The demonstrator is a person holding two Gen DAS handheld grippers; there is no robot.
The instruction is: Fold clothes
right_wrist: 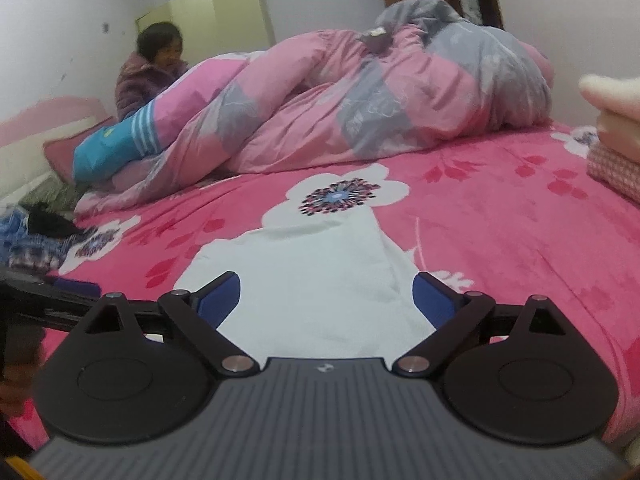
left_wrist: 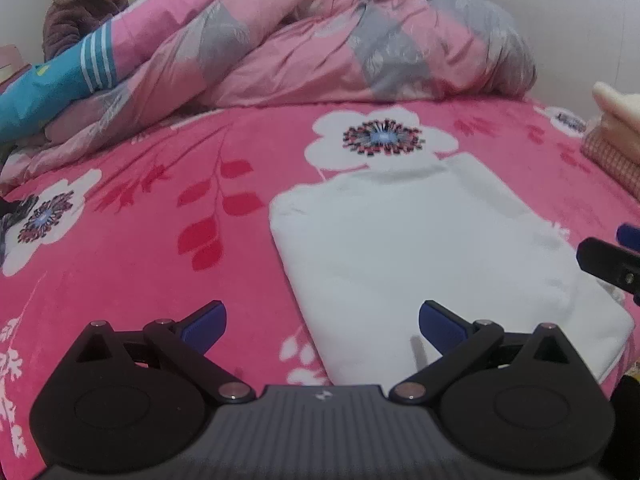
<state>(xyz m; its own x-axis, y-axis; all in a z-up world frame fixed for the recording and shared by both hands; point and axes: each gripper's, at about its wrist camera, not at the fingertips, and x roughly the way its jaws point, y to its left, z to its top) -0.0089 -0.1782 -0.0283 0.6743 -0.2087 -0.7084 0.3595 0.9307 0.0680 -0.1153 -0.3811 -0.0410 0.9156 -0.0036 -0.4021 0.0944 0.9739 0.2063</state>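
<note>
A white garment lies folded flat on the pink flowered bedspread. My left gripper is open and empty, just above the garment's near left corner. My right gripper is open and empty over the garment's near edge. The right gripper also shows at the right edge of the left wrist view, beside the garment's right side. Part of the left gripper shows at the left edge of the right wrist view.
A bunched pink and grey quilt fills the back of the bed. A blue striped cloth lies at its left. A person sits behind. Folded clothes are stacked at the right. Checked clothes lie at the left.
</note>
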